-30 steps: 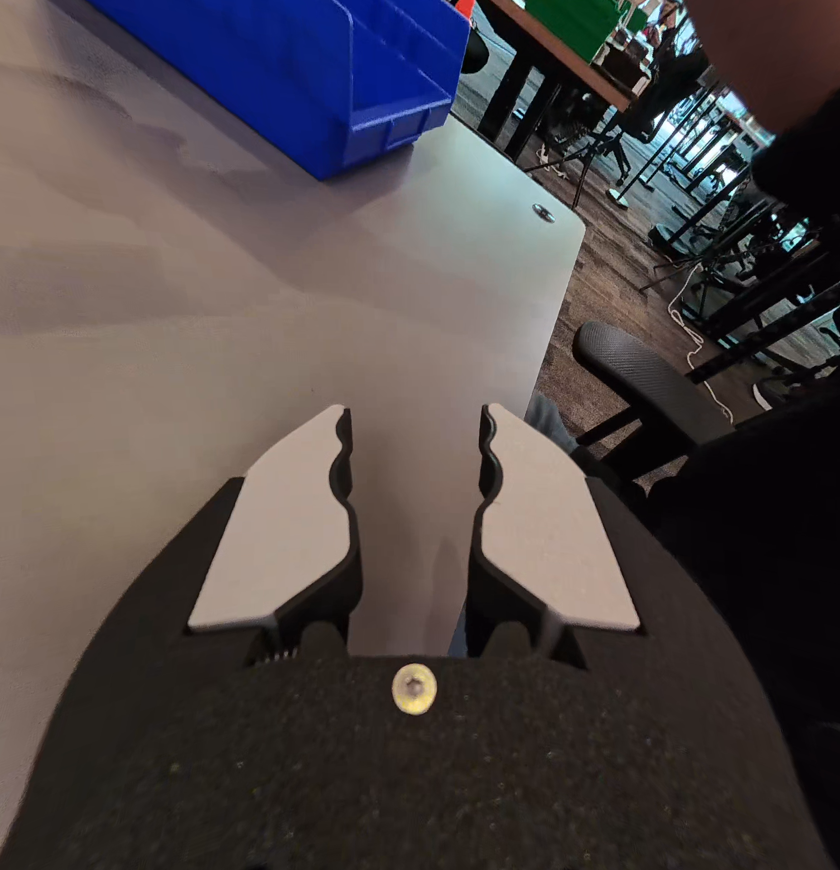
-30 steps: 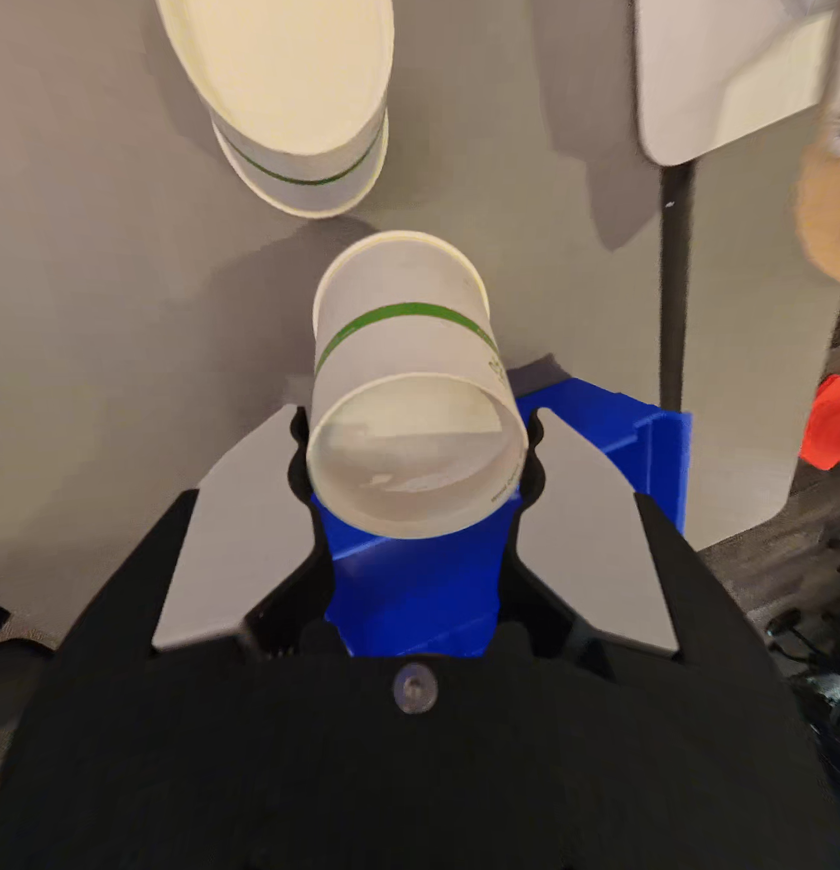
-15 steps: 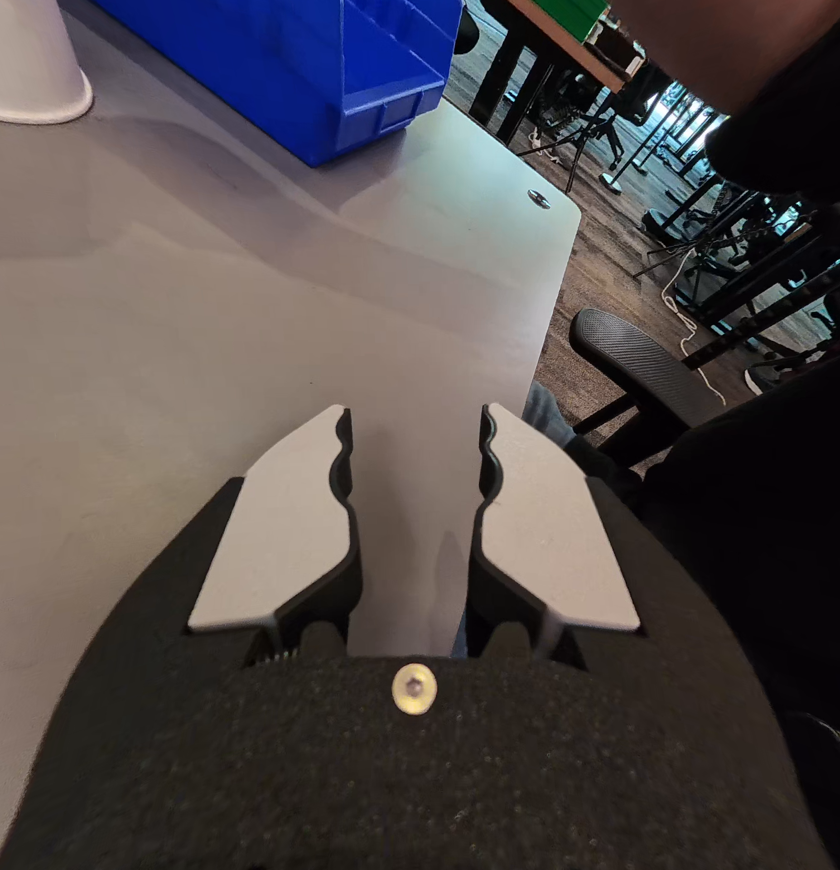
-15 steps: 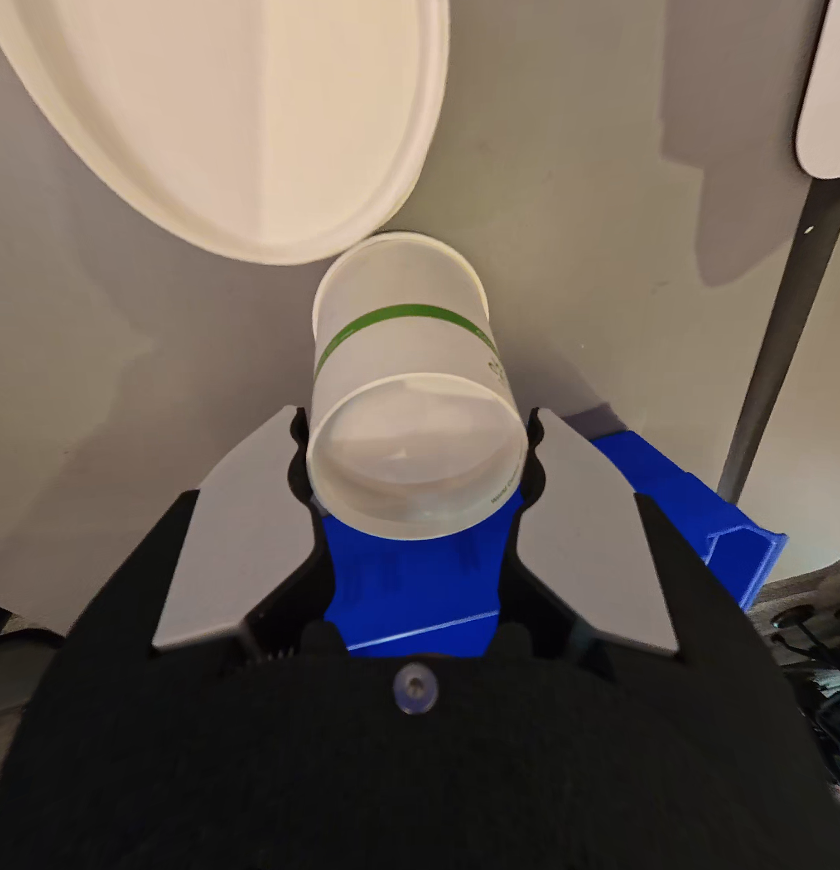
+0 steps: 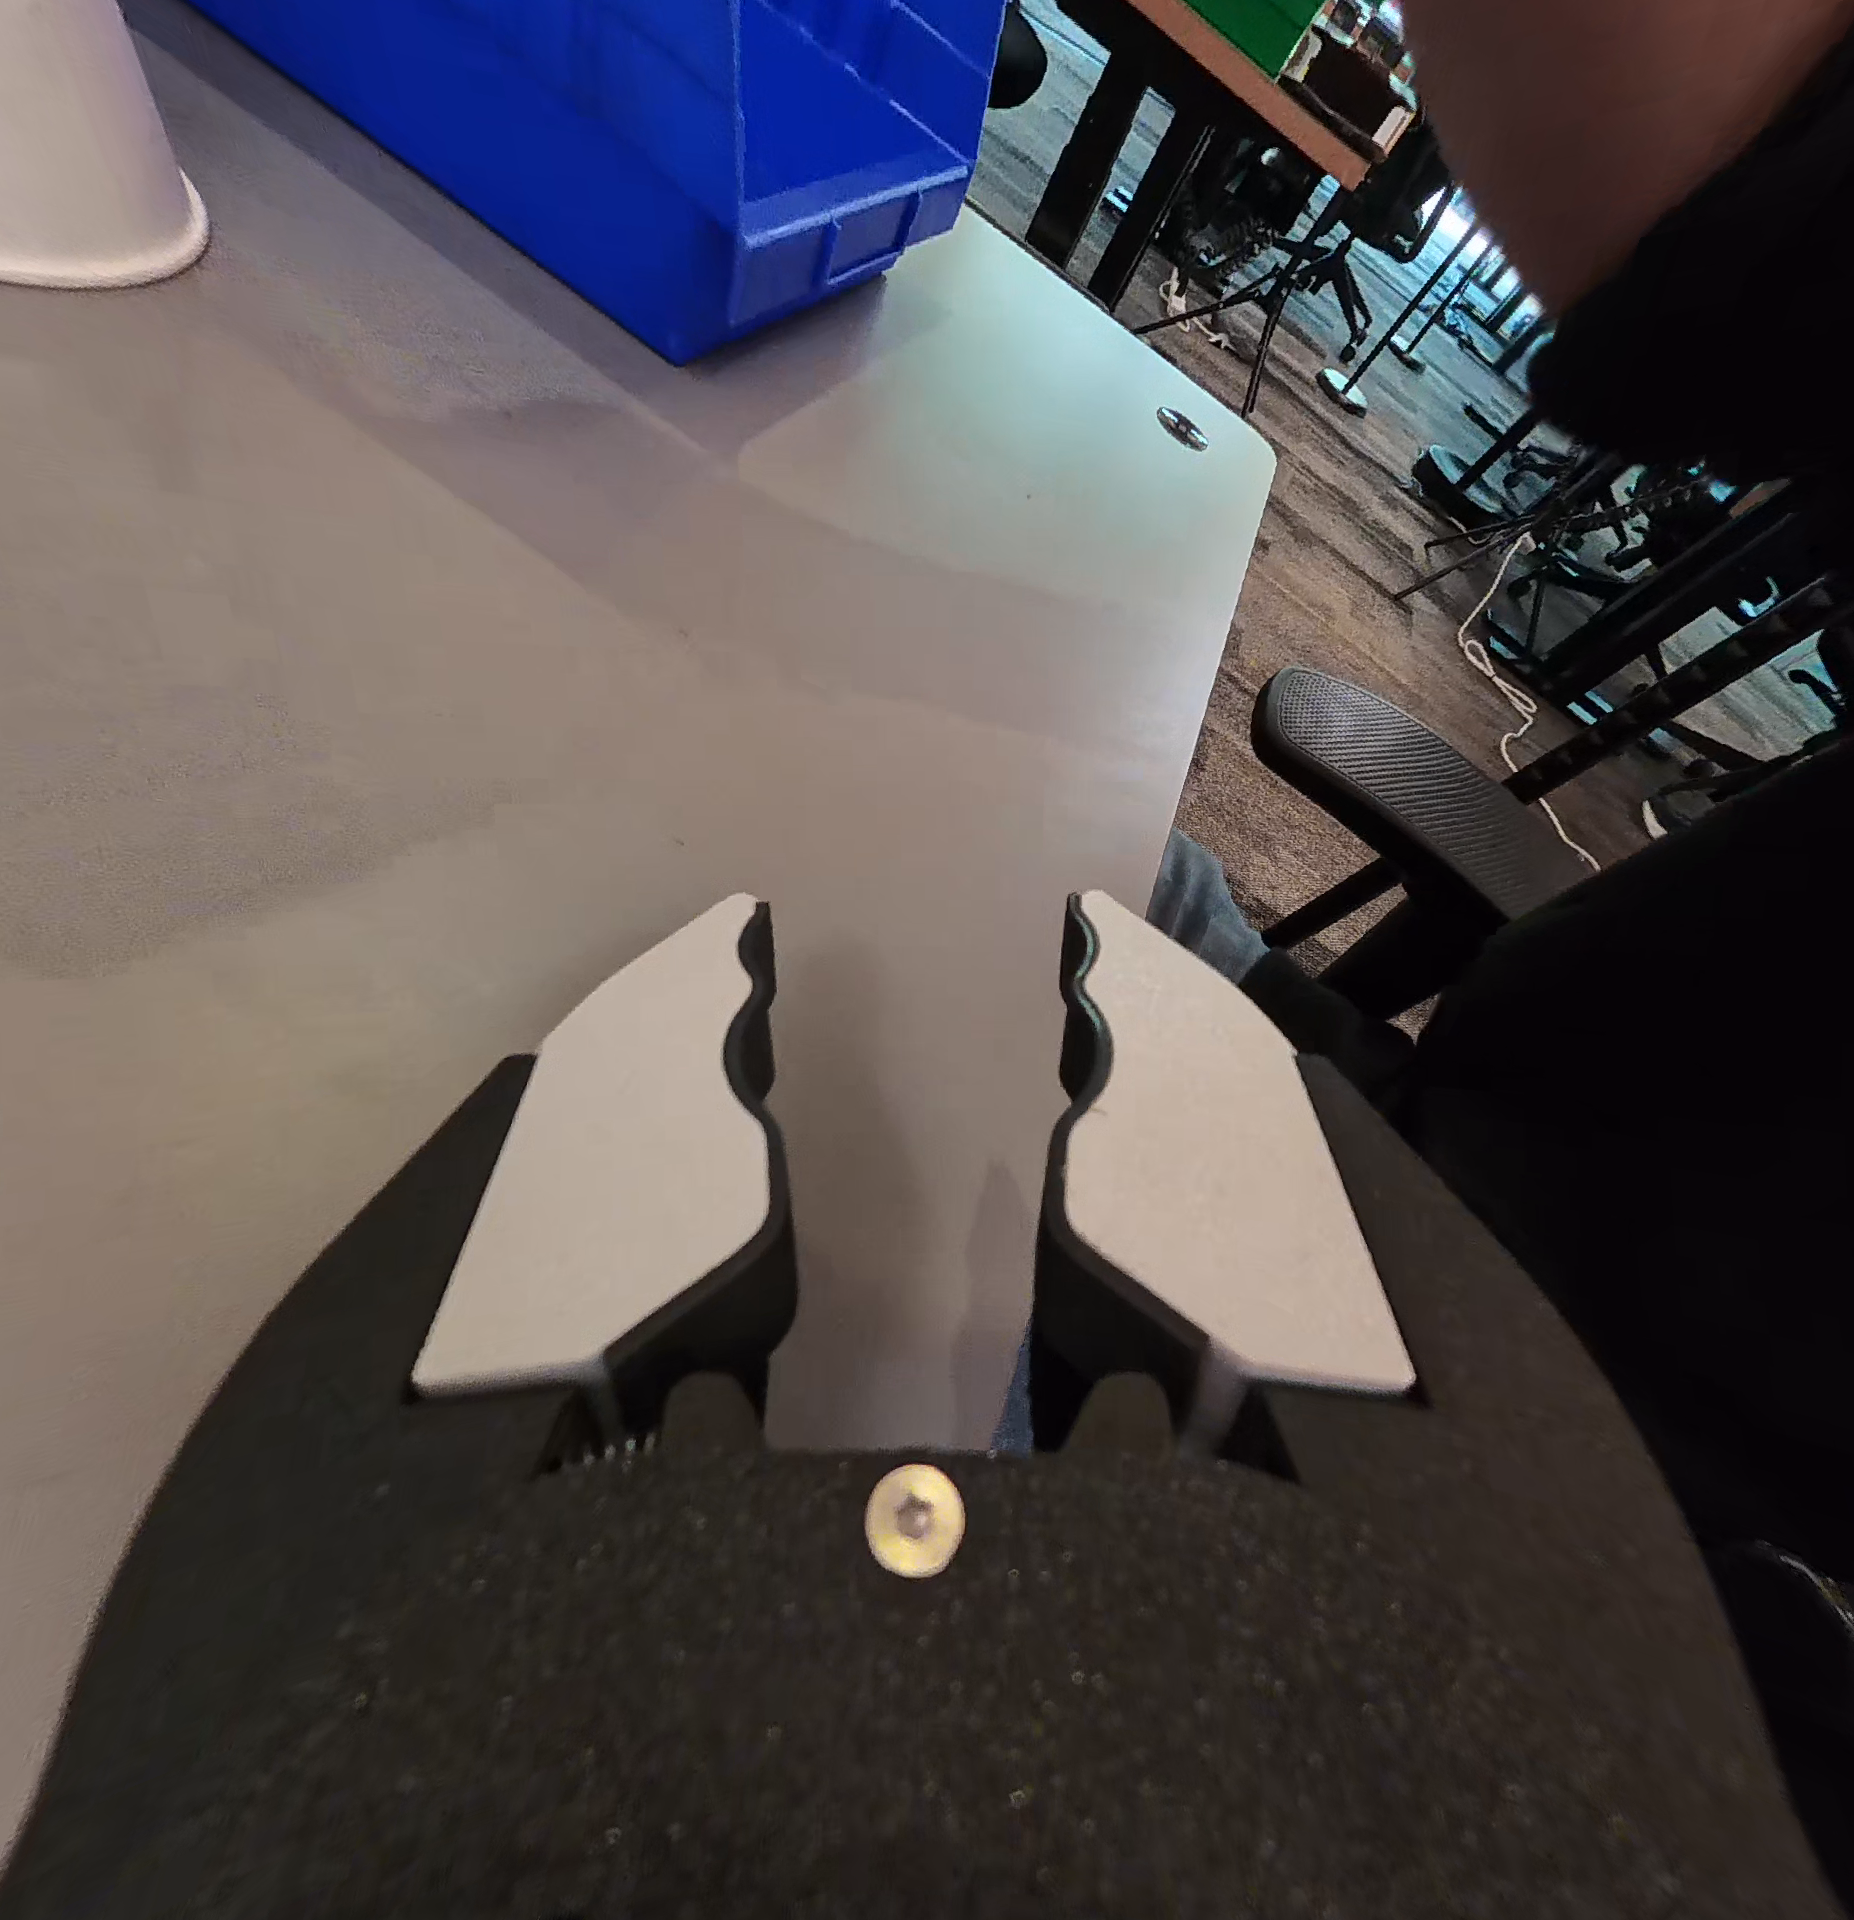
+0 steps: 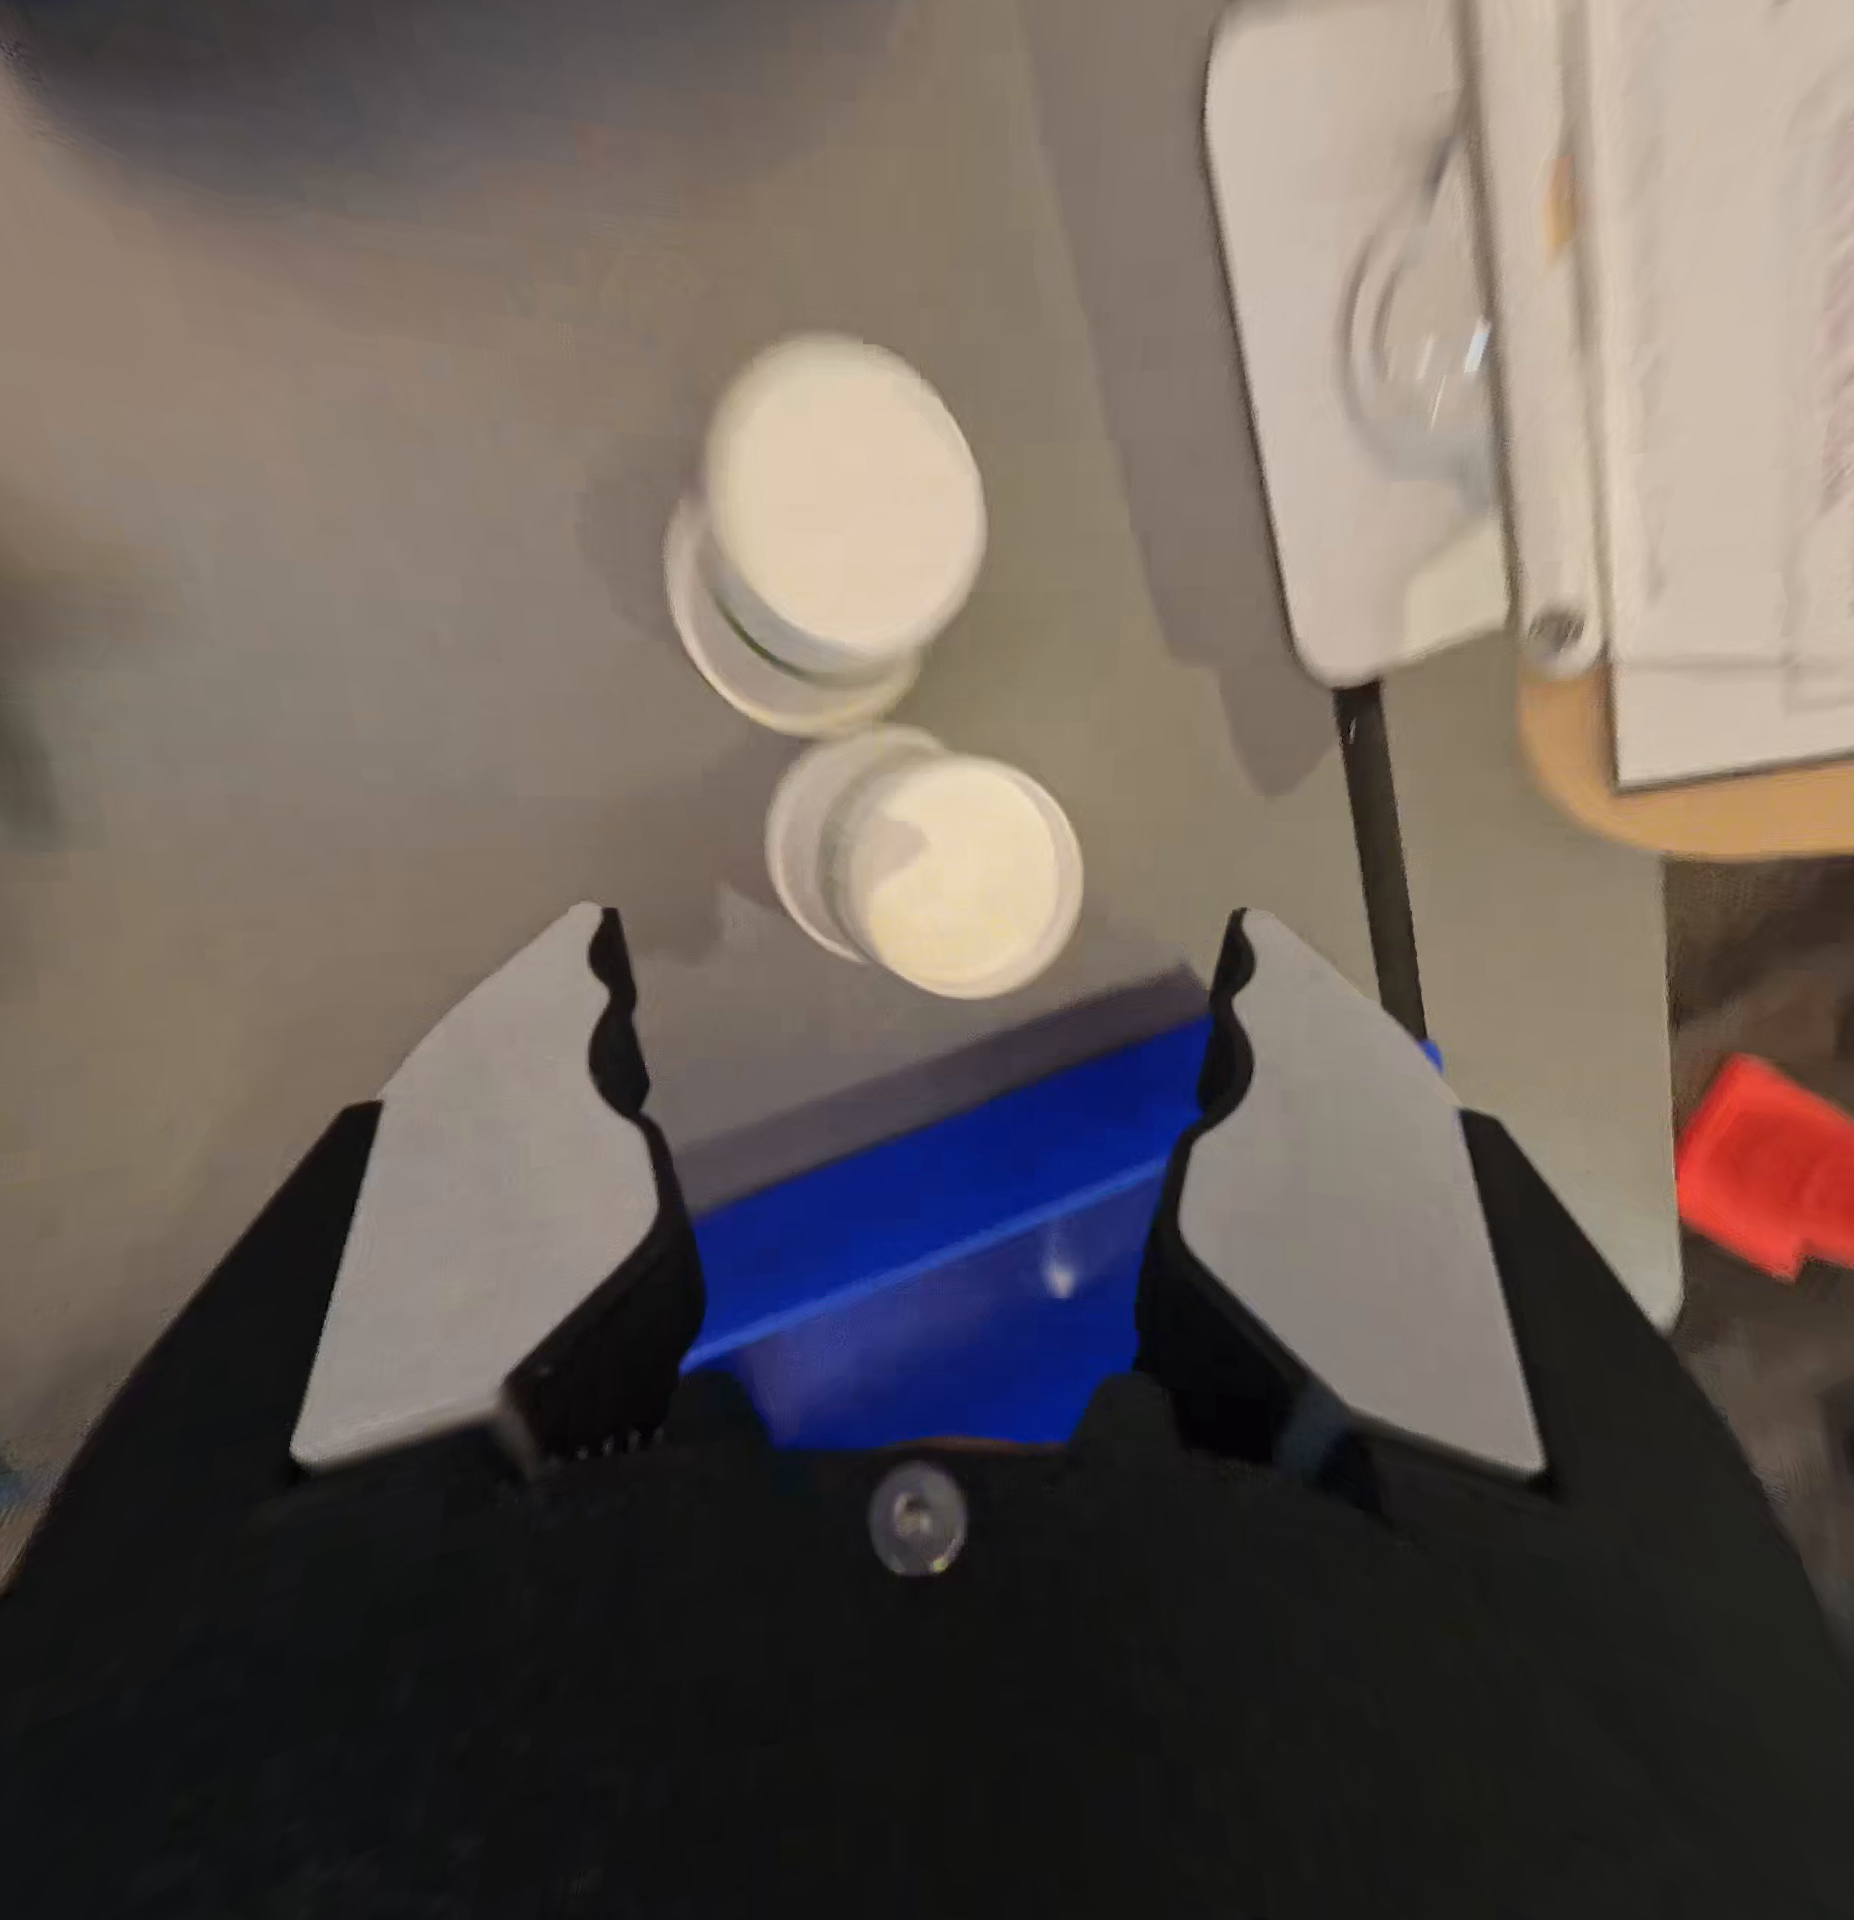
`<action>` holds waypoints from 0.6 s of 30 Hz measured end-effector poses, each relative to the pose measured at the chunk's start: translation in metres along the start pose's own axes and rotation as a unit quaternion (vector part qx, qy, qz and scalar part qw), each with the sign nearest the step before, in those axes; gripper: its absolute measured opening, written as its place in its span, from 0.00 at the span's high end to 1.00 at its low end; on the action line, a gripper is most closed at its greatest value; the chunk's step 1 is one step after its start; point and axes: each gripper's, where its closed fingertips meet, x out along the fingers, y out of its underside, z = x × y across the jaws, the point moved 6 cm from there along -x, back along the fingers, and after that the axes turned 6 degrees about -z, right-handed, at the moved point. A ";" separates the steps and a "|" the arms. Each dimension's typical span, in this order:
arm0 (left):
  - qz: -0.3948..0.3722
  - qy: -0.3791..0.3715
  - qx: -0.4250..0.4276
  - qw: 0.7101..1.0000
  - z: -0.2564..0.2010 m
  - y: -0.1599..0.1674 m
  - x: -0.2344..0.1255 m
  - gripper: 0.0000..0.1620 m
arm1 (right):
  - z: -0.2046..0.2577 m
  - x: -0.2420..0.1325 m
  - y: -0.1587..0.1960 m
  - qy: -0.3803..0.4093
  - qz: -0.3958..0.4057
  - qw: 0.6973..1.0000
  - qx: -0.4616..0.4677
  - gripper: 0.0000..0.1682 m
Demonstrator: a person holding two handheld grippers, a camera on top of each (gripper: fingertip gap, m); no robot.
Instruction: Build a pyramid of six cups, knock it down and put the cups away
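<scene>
In the right wrist view, two white paper cups stand upside down side by side on the grey table: one cup (image 6: 938, 868) just ahead of my fingertips, the other cup (image 6: 840, 530) beyond it. My right gripper (image 6: 918, 920) is open and empty, high above them; the view is blurred. In the left wrist view, my left gripper (image 5: 915, 909) is open and empty, low over the table near its right edge. One upturned white cup (image 5: 66, 145) shows at the top left, beside the blue bin (image 5: 632, 156).
The blue bin (image 6: 964, 1226) lies below my right gripper. A white table (image 6: 1349, 343) with papers and a red object (image 6: 1785, 1184) on the floor are to the right. A black chair (image 5: 1422, 790) and a person's dark sleeve (image 5: 1681, 1091) are right of the table edge.
My right gripper opened and let go of the cup, which now stands on the table beside the other. The gripper has risen well above both cups. The left gripper shifted only slightly.
</scene>
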 end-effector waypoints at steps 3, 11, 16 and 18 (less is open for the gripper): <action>-0.008 -0.002 0.003 1.000 0.001 -0.004 -0.003 0.68 | 0.064 -0.037 -0.001 -0.027 -0.199 0.980 0.007 0.39; -0.020 -0.017 0.061 0.998 0.005 -0.021 -0.019 0.70 | 0.200 0.003 0.081 -0.156 -0.496 0.820 0.239 0.52; -0.012 -0.018 0.063 0.998 0.025 -0.058 -0.051 0.71 | 0.212 -0.002 0.102 -0.078 -0.501 0.825 0.248 0.54; 0.014 -0.066 0.099 0.993 0.047 -0.076 -0.073 0.70 | 0.212 -0.003 0.102 -0.061 -0.515 0.820 0.244 0.57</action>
